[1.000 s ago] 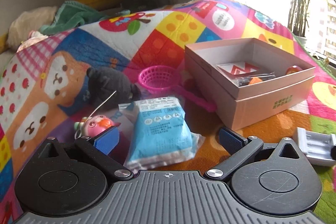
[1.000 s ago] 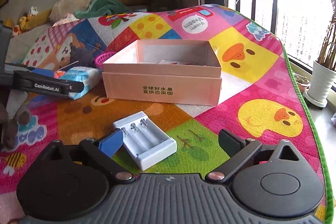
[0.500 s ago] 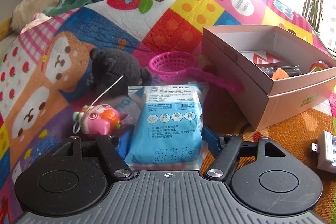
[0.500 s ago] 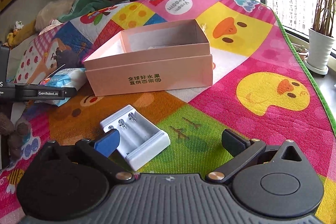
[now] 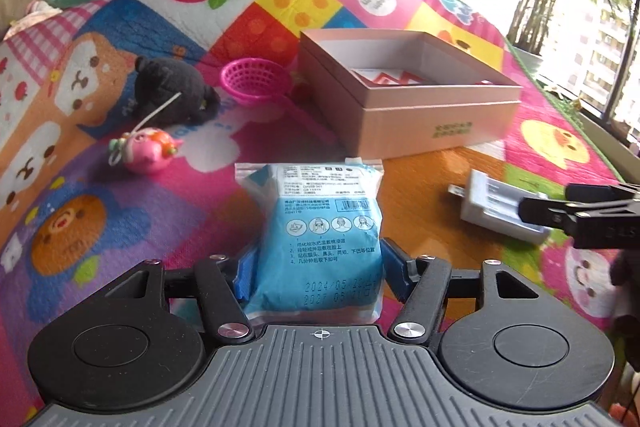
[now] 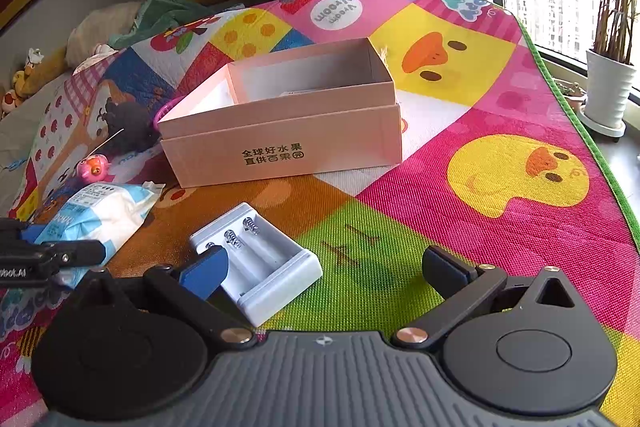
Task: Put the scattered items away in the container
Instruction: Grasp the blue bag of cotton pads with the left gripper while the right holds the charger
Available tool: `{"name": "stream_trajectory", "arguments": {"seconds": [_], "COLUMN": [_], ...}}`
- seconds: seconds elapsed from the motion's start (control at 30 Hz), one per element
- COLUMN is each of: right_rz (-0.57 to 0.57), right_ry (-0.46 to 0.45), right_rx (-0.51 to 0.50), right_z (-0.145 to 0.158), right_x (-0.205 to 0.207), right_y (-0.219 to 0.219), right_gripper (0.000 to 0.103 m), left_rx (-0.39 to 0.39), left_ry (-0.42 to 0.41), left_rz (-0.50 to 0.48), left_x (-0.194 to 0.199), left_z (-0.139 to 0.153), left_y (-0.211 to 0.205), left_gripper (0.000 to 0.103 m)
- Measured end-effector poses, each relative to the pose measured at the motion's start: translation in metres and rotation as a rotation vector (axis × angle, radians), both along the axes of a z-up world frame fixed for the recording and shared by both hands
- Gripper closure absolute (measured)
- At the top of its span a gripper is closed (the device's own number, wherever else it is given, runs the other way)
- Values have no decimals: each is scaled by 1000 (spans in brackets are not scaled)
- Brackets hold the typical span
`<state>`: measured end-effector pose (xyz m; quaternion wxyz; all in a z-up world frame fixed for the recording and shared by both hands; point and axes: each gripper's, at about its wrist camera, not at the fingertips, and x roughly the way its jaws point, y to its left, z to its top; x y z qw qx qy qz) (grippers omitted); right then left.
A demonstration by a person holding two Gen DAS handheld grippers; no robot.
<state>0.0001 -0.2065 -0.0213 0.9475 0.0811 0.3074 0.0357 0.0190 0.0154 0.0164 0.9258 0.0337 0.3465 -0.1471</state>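
My left gripper (image 5: pixel 316 271) is shut on a blue mask packet (image 5: pixel 320 239) and holds it off the play mat; the packet also shows in the right wrist view (image 6: pixel 96 215). The open pink box (image 5: pixel 412 91) stands ahead to the right and holds a red-and-white card (image 5: pixel 386 78); the box also shows in the right wrist view (image 6: pixel 280 115). My right gripper (image 6: pixel 326 267) is open over the mat, its left finger beside a white battery holder (image 6: pixel 256 263), which also shows in the left wrist view (image 5: pixel 500 207).
A black plush toy (image 5: pixel 172 91), a pink basket scoop (image 5: pixel 256 83) and a pink pig toy (image 5: pixel 148 151) lie on the colourful mat (image 6: pixel 480 187) left of the box. A potted plant (image 6: pixel 610 91) stands beyond the mat's right edge.
My left gripper closed on the blue packet and pulled it back and up from the mat. My right gripper moved closer to the battery holder, staying open.
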Motion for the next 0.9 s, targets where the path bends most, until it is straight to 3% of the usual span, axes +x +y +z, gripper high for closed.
{"name": "stream_trajectory", "arguments": {"seconds": [0.13, 0.27, 0.4, 0.6, 0.73, 0.83, 0.9], "right_rz": [0, 2, 7, 27, 28, -58, -60], "right_ry": [5, 17, 24, 29, 19, -43, -45], "right_rx": [-7, -31, -22, -18, 59, -52, -148], "right_z": [0, 1, 1, 2, 9, 19, 22], "right_x": [1, 3, 3, 2, -2, -1, 6], "right_y": [1, 4, 2, 0, -17, -22, -21], "right_gripper": [0, 0, 0, 0, 0, 2, 13], "left_rx": [-18, -11, -12, 33, 57, 42, 46], "left_ry": [6, 1, 4, 6, -1, 1, 0], "left_rz": [-25, -43, -52, -30, -17, -8, -7], "left_x": [-11, -13, -13, -14, -15, -13, -13], "left_z": [-8, -14, -15, -17, -18, -18, -18], "left_y": [-9, -12, -13, -17, -20, -18, -18], "left_gripper": [24, 6, 0, 0, 0, 0, 0]}}
